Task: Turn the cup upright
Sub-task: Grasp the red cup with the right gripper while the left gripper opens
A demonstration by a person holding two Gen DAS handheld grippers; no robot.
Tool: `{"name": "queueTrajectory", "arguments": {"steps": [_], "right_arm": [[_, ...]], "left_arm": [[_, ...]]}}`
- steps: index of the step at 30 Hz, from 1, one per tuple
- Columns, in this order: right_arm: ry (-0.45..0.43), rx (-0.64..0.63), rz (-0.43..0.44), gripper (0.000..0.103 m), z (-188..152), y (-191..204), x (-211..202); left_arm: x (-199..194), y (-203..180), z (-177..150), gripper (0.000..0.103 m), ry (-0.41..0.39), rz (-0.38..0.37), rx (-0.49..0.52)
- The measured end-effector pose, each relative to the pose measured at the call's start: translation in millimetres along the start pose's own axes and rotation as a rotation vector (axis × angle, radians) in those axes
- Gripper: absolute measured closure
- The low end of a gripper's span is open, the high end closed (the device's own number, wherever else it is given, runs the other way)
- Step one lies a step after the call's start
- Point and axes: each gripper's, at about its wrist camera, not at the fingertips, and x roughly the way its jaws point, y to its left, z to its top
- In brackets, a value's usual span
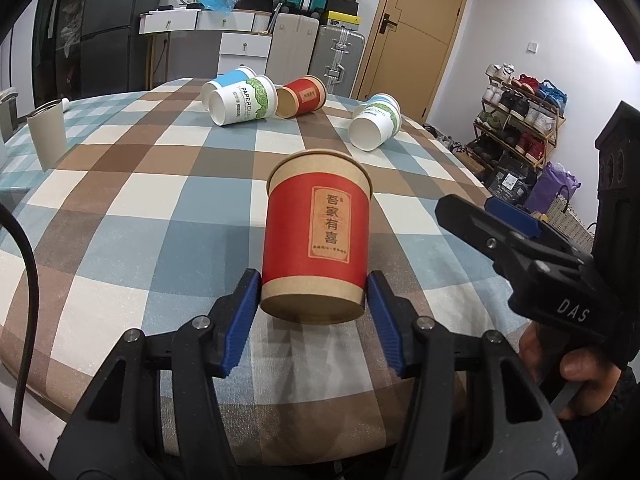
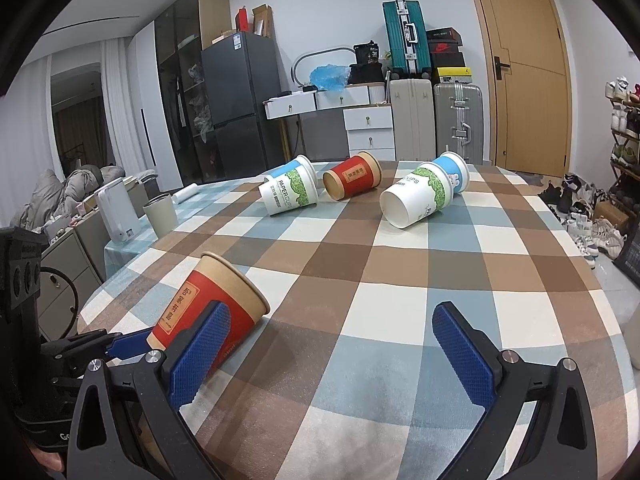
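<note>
Your left gripper (image 1: 313, 300) is clamped on the base of the red cup (image 1: 318, 236), one blue pad on each side; the cup sits tilted at the near edge of the bench (image 1: 120, 216), mouth pointing far. Your right gripper (image 2: 332, 344) hangs wide open with nothing in it, just right of that cup. Its view shows the cup leaning with the rim (image 2: 236, 284) raised, which the left view hides. At the far side lie four more cups on their sides: two white (image 1: 242, 100) (image 1: 374, 126), one blue (image 2: 452, 170), one red (image 1: 302, 96). A grey tumbler (image 1: 47, 134) stands far left.
</note>
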Motion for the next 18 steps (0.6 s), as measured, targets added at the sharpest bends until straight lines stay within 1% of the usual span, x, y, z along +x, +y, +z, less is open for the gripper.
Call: {"name": "queueTrajectory", "arguments": {"steps": [2, 4, 6, 7, 8, 13, 17, 18], "right_arm": [[0.000, 0.001, 0.000, 0.000, 0, 0, 0], [-0.001, 0.000, 0.000, 0.000, 0, 0, 0], [0.000, -0.001, 0.001, 0.000, 0, 0, 0], [0.000, 0.000, 0.001, 0.000, 0, 0, 0], [0.001, 0.000, 0.000, 0.000, 0, 0, 0], [0.006, 0.002, 0.011, 0.000, 0, 2, 0], [0.032, 0.006, 0.015, 0.000, 1, 7, 2], [0.040, 0.007, 0.017, 0.000, 2, 8, 2]], "left_arm": [[0, 0, 1, 0.050, 0.000, -0.001, 0.000], [0, 1, 1, 0.044, 0.002, -0.005, 0.001], [-2, 3, 2, 0.027, -0.005, -0.007, 0.001], [-3, 4, 3, 0.023, -0.014, -0.007, 0.000], [-5, 6, 4, 0.020, -0.022, -0.009, -0.002], [-14, 19, 11, 0.014, -0.057, -0.019, 0.001], [-20, 30, 18, 0.002, -0.097, -0.006, 0.027], [-22, 33, 20, 0.001, -0.112, -0.001, 0.030]]}}
